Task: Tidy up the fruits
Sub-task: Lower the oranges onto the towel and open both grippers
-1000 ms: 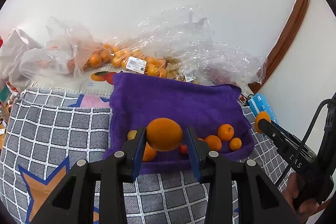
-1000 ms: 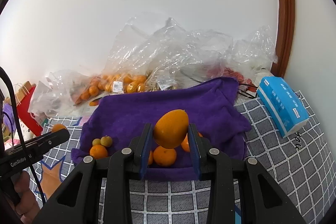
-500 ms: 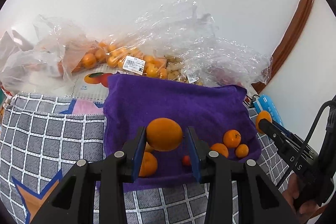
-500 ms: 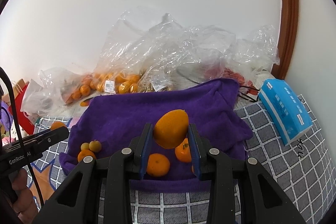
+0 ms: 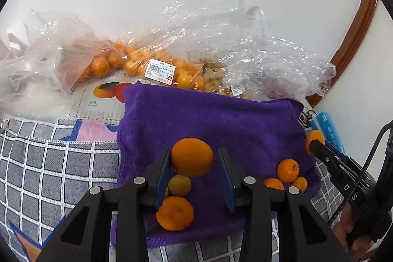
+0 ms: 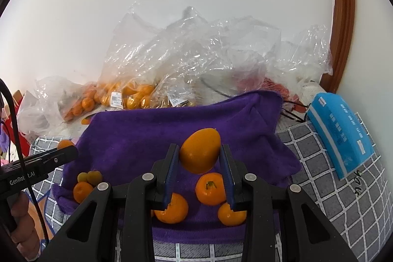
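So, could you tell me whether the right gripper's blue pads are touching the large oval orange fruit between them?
Touching. The right wrist view shows the oval orange fruit pinched between both blue pads of the right gripper, lifted clear of the purple towel.

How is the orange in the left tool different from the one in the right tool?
The orange in the left tool looks round and broad; the orange in the right tool is egg-shaped and tilted, its narrow end up and to the right. The left one hangs above a small greenish fruit; the right one hangs above three loose oranges. Both are plain orange, clamped between blue pads over the purple towel.
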The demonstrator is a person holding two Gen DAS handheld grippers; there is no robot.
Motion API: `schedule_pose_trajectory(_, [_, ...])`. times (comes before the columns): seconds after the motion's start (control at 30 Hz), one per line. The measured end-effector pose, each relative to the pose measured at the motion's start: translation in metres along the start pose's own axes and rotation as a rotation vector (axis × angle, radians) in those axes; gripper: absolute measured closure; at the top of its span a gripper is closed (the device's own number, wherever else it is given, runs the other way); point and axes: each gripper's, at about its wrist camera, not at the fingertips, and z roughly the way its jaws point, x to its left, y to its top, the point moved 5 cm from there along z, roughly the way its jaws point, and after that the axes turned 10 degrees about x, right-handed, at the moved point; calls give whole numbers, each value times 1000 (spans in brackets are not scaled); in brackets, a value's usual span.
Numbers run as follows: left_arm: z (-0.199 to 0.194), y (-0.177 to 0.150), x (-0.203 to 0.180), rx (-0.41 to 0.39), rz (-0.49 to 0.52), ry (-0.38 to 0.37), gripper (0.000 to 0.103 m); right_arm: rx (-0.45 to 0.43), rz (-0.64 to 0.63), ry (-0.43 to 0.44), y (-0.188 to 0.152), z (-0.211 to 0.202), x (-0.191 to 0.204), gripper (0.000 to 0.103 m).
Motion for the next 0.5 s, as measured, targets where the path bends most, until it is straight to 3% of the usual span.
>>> schedule_pose_trajectory(0.23, [14,14,16,19,-47,-11,67,1,8,-6,7,17,-8,69])
schedule_pose_trajectory(0.5, [40,23,4,49,-11,-8,67,39,5,-1,5,45,-10,69])
